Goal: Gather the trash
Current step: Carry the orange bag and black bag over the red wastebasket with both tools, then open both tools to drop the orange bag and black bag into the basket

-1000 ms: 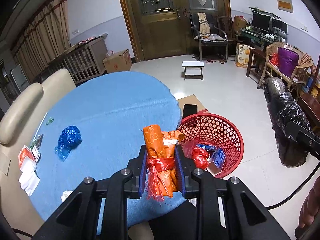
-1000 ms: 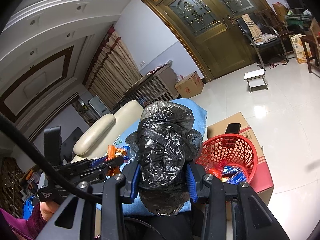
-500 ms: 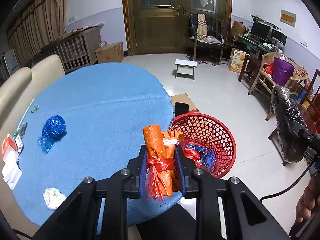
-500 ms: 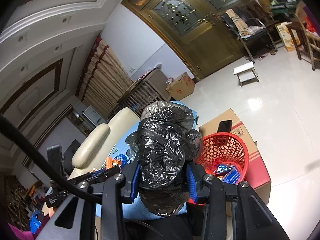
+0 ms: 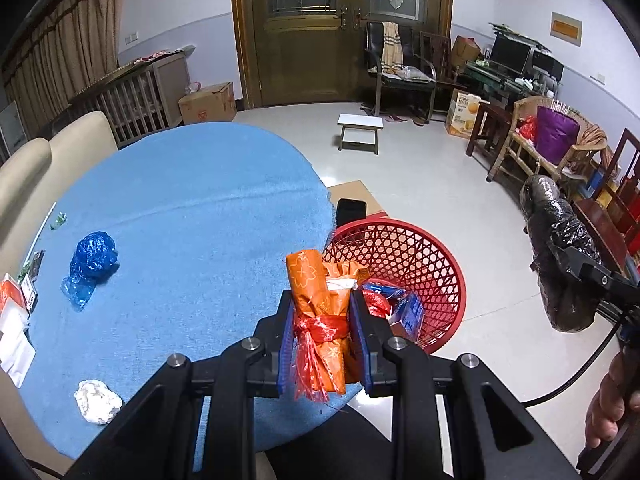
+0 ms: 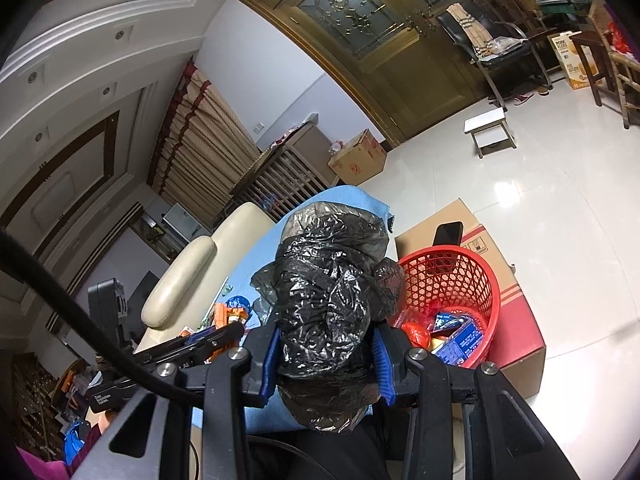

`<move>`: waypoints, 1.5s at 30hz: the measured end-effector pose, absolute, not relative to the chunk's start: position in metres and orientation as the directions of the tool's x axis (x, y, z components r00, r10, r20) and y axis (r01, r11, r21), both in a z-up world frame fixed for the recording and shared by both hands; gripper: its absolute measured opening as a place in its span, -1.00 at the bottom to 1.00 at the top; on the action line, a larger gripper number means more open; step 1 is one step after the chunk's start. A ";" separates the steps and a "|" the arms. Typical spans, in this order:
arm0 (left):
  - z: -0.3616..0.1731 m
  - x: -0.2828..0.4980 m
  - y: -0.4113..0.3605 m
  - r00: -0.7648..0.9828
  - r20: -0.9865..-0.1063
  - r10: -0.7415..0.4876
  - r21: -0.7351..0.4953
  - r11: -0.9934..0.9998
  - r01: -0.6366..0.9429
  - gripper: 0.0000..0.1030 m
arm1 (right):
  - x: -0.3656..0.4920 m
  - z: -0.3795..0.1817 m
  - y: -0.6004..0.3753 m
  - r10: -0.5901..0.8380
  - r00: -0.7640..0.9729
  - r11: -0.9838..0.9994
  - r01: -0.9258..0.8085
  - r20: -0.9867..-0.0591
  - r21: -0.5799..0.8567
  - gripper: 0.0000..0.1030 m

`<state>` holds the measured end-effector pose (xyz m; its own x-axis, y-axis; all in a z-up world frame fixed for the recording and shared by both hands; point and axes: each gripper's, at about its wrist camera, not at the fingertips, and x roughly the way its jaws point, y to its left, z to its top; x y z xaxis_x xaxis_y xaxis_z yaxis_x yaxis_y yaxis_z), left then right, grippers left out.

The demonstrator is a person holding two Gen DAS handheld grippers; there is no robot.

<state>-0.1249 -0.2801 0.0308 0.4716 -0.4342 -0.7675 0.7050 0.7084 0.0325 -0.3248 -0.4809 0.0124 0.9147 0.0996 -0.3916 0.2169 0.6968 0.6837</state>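
Observation:
My left gripper (image 5: 322, 336) is shut on an orange wrapper bundle (image 5: 318, 300) tied with red plastic, held above the near edge of the blue table (image 5: 192, 216), just left of the red mesh basket (image 5: 420, 256). My right gripper (image 6: 326, 354) is shut on a crumpled black plastic bag (image 6: 328, 288), held in the air left of the basket (image 6: 456, 276); the bag also shows at the right of the left wrist view (image 5: 560, 248). The basket holds red and blue wrappers (image 5: 396, 304).
On the table lie a blue plastic bag (image 5: 90, 264), a white paper wad (image 5: 97, 402) and white and orange packets (image 5: 14, 320) at the left edge. The basket stands on a cardboard box (image 6: 516, 320) with a black phone (image 5: 351, 212). A cream sofa (image 5: 24, 160) lies behind.
The left gripper with the orange bundle has risen and pulled back a little, so more of the table shows. The right gripper has tilted slightly, still holding the black bag.

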 end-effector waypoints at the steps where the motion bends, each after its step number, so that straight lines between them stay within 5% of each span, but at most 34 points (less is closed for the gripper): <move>1: 0.030 -0.126 -0.281 0.475 -0.767 -0.431 0.038 0.709 0.704 -0.46 | -0.325 0.011 -0.481 0.099 0.914 0.696 0.218 -0.393 0.684 -0.19; 23: 0.019 -0.129 -0.312 0.564 -0.744 -0.358 0.210 0.677 0.706 -0.46 | -0.302 -0.007 -0.490 0.107 0.895 0.689 0.248 -0.434 0.681 -0.16; 42: -0.020 -0.095 -0.353 0.294 -0.825 -0.483 -0.022 0.547 0.837 -0.45 | -0.272 -0.054 -0.528 0.033 0.846 0.611 0.405 -0.532 0.681 -0.16; 45: -0.026 -0.091 -0.361 0.271 -0.830 -0.488 -0.034 0.529 0.848 -0.30 | -0.265 -0.063 -0.533 0.032 0.837 0.597 0.423 -0.547 0.682 -0.16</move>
<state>-0.0914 -0.3608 -0.0261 0.2712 -0.4876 -0.8299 0.8481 0.5288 -0.0335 -0.2653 -0.5327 -0.0633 0.8367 0.0323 -0.5466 0.4225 0.5969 0.6821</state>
